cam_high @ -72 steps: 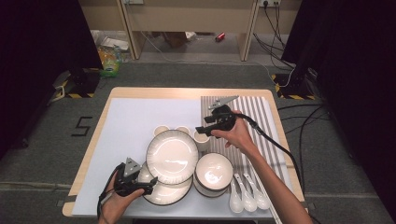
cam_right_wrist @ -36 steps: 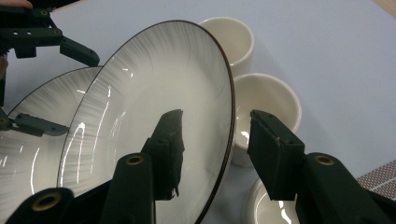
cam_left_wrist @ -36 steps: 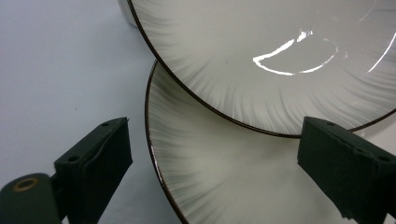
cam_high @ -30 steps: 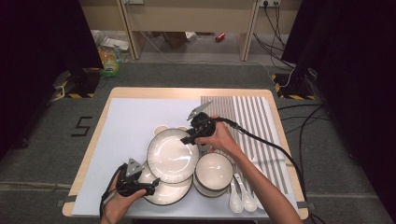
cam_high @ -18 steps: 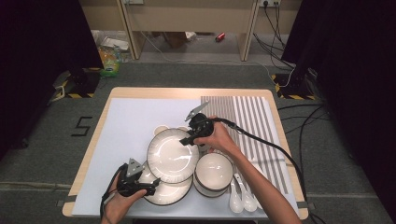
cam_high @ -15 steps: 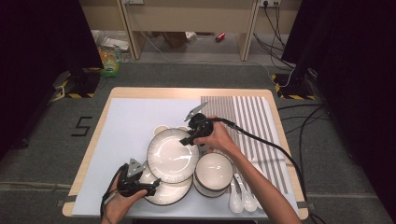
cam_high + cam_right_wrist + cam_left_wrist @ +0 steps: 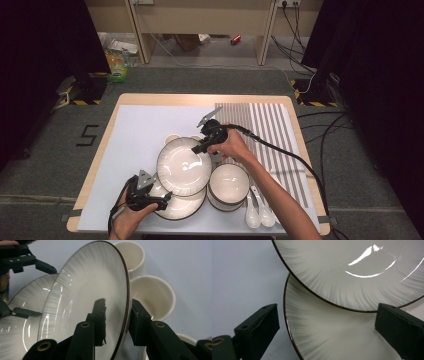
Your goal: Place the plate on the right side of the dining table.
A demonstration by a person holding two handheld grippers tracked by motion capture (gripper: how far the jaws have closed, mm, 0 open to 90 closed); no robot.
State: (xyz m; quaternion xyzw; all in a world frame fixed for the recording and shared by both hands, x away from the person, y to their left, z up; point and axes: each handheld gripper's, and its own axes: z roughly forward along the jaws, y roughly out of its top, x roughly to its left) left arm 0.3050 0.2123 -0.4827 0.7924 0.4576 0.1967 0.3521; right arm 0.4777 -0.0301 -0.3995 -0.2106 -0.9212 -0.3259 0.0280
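Two white ribbed plates with dark rims overlap at the table's near middle. The upper plate [image 7: 184, 165] lies partly over the lower plate [image 7: 182, 206]. My right gripper [image 7: 198, 148] is at the upper plate's far right edge. In the right gripper view its jaws have just been closing and now clamp that rim [image 7: 126, 302], one pad on the inner face, one behind. My left gripper [image 7: 161, 201] is at the lower plate's near left edge. Its jaws [image 7: 327, 315] stand wide open, one over the mat and one over the lower plate [image 7: 332, 340].
Two white cups [image 7: 152, 295] stand just behind the upper plate. A white bowl [image 7: 229, 182] sits right of the plates, with white spoons [image 7: 260, 216] beside it. A striped mat [image 7: 270, 130] covers the table's right part and a pale mat [image 7: 140, 130] the left.
My right gripper has come left from the striped mat to the upper plate's far rim, and its jaws have drawn in around it. The left hand has kept still.
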